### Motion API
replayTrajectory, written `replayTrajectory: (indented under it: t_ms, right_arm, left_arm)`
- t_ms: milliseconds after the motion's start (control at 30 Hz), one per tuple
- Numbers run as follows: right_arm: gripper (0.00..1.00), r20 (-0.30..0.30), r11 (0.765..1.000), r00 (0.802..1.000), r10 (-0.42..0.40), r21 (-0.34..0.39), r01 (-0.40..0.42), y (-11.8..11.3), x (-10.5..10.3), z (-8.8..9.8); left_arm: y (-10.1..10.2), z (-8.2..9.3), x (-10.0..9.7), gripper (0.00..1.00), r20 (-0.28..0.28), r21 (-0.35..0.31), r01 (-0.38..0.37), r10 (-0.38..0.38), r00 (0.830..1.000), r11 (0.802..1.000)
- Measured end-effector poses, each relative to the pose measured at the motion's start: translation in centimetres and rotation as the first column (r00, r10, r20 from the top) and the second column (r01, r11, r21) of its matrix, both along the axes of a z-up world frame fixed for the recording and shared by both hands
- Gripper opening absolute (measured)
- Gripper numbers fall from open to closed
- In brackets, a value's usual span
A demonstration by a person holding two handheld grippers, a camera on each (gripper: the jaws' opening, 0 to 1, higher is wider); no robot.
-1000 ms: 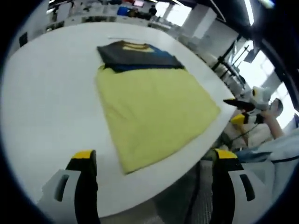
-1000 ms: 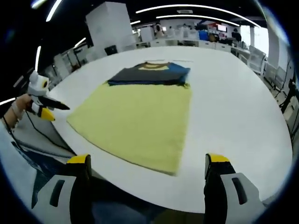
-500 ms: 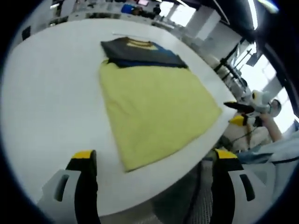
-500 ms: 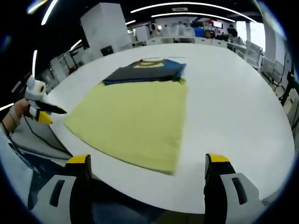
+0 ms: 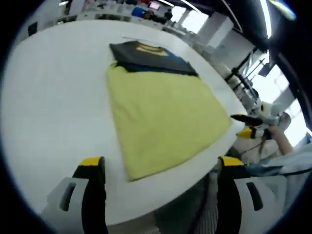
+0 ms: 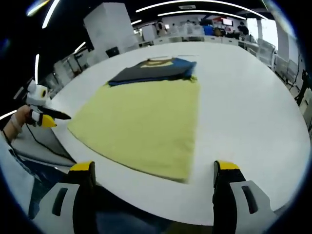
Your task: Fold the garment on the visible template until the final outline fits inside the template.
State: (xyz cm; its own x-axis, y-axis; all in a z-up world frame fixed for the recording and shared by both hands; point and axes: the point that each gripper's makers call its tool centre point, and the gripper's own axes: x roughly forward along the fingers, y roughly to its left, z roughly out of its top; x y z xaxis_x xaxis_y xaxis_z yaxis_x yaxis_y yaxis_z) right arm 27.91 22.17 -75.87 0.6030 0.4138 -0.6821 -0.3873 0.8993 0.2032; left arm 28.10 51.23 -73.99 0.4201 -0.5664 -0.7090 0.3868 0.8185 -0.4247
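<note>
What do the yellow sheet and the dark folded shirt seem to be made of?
Yellow sheet: probably soft matte cloth or felt; it lies flat and dull on the white table. Dark shirt: likely knit fabric, folded flat, no shine.

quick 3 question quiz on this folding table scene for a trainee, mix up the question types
1. True or false: the folded dark garment with blue and yellow parts lies at the far end of the flat yellow rectangular template.
2. Multiple choice: the left gripper fingers are A) open and empty, B) shut on the template, C) shut on the garment.
3. Fill in: both items rest on a ___ round table.

Key: 1 true; 2 A; 3 white. The right gripper is open and empty too.
</note>
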Motion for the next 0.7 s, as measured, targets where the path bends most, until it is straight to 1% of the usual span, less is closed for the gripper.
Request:
replayTrajectory:
  t_ms: [100, 133, 233, 433, 467, 567, 600, 667, 700]
  right_arm:
    - [0.96, 0.004, 1.0, 1.0, -0.008, 0.002, 0.008, -0.1, 0.2, 0.0]
    - [0.95, 0.006, 1.0, 1.0, -0.011, 0.008, 0.011, -0.1, 0.3, 0.1]
    - [0.9, 0.007, 1.0, 1.0, -0.013, 0.016, 0.012, -0.1, 0.4, 0.2]
    - [0.86, 0.011, 0.999, 0.999, -0.031, 0.017, 0.031, -0.3, 0.7, 0.3]
    - [0.84, 0.011, 0.999, 0.999, -0.033, 0.009, 0.033, -0.5, 0.7, 0.2]
    - [0.78, 0.019, 0.999, 0.999, -0.036, -0.007, 0.037, -0.9, 0.7, 0.1]
    - [0.76, 0.02, 0.999, 0.999, -0.042, -0.005, 0.043, -1.0, 0.7, 0.1]
    - [0.69, 0.023, 0.998, 0.998, -0.05, 0.031, 0.049, -0.7, 0.7, 0.3]
    - [0.67, 0.024, 0.998, 0.998, -0.058, 0.024, 0.057, -0.9, 0.6, 0.3]
  left_arm:
    - [0.0, 0.0, 0.1, 0.86, 0.003, -0.005, -0.006, 0.006, 1.0, 1.0]
    - [0.0, -0.1, 0.0, 0.83, -0.002, -0.004, -0.006, 0.006, 1.0, 1.0]
    - [0.2, -0.3, -0.4, 0.7, -0.023, 0.005, -0.001, 0.001, 1.0, 1.0]
    - [0.1, -0.9, -0.2, 0.52, -0.032, -0.009, -0.02, 0.019, 0.999, 1.0]
    - [0.2, -1.0, -0.2, 0.49, -0.033, -0.005, -0.023, 0.023, 0.999, 1.0]
    - [0.4, -1.1, -0.1, 0.45, -0.033, 0.003, -0.039, 0.039, 0.999, 0.999]
    - [0.4, -1.1, -0.1, 0.43, -0.032, 0.007, -0.043, 0.043, 0.999, 0.999]
    - [0.5, -1.3, -0.1, 0.38, -0.028, 0.017, -0.044, 0.044, 0.999, 0.999]
    - [0.7, -1.4, -0.1, 0.35, -0.026, 0.023, -0.046, 0.047, 0.999, 0.999]
